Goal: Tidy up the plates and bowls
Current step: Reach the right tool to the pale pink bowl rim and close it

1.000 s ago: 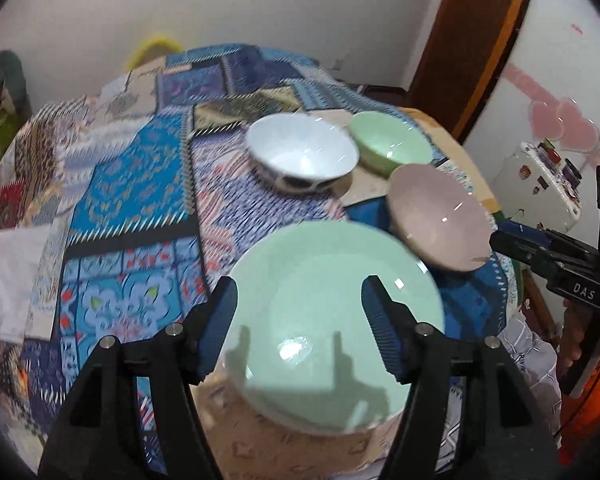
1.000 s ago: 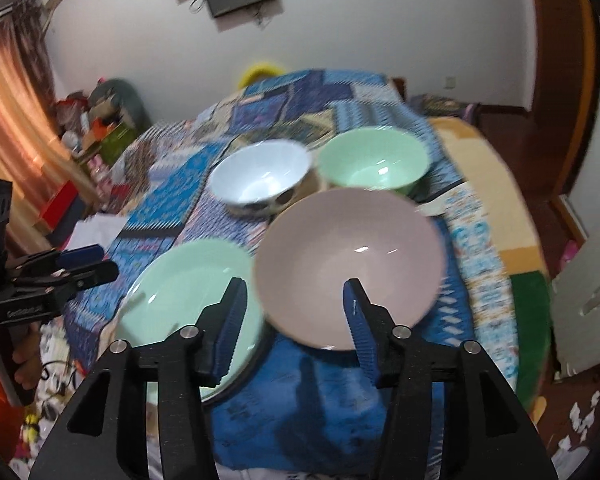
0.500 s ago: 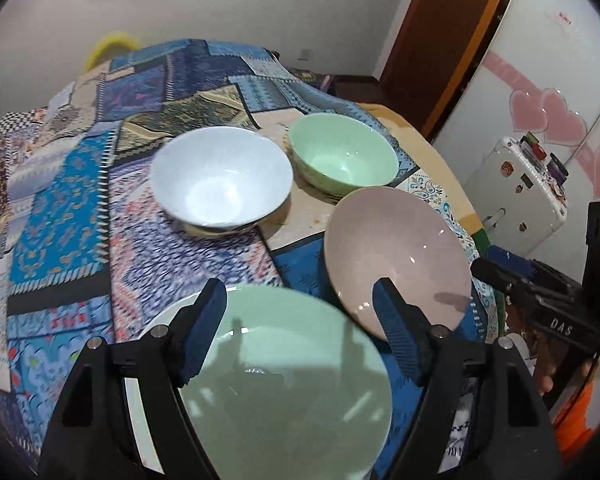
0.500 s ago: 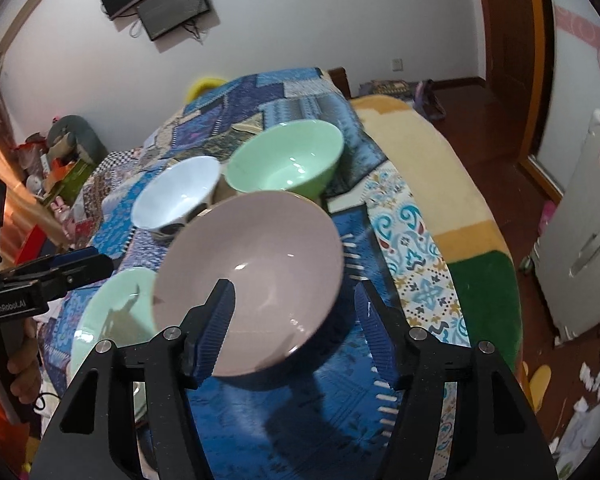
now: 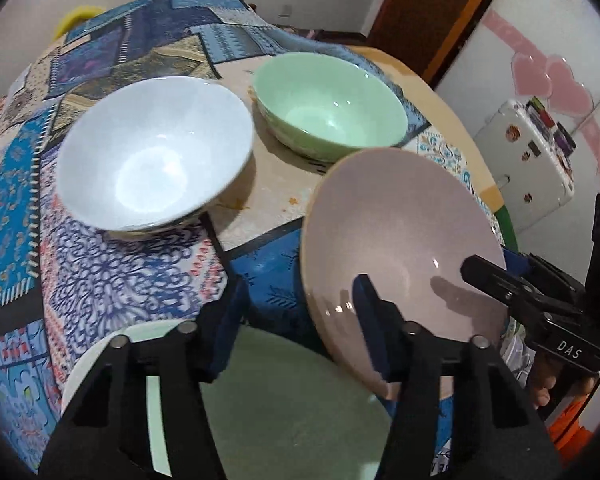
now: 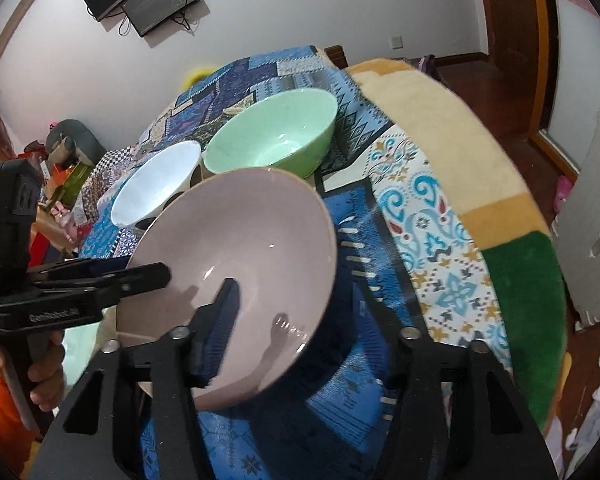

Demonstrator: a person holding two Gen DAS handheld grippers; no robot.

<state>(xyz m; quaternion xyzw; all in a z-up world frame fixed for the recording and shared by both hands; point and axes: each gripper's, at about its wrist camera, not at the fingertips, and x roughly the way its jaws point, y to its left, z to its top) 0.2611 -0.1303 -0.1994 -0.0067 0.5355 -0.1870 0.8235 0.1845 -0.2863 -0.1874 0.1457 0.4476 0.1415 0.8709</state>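
Left wrist view: left tool (image 5: 300, 284) half open, jaws just closing. One finger sits inside the pink bowl (image 5: 400, 232), the other outside its rim, and the pads are clear of the rim. The bowl is tilted and overlaps the green plate (image 5: 300, 400) at the bed's (image 5: 120, 280) near edge. White bowl (image 5: 152, 160) and green bowl (image 5: 328, 108) stand upright side by side further in.

Right wrist view: right tool (image 6: 296, 288) straddles the pink bowl's (image 6: 240, 232) near wall, jaws just closing. Can't tell whether the pads press. Bowl is near the bed's right edge. Left tool (image 6: 156, 270) reaches over the bowl's far rim.
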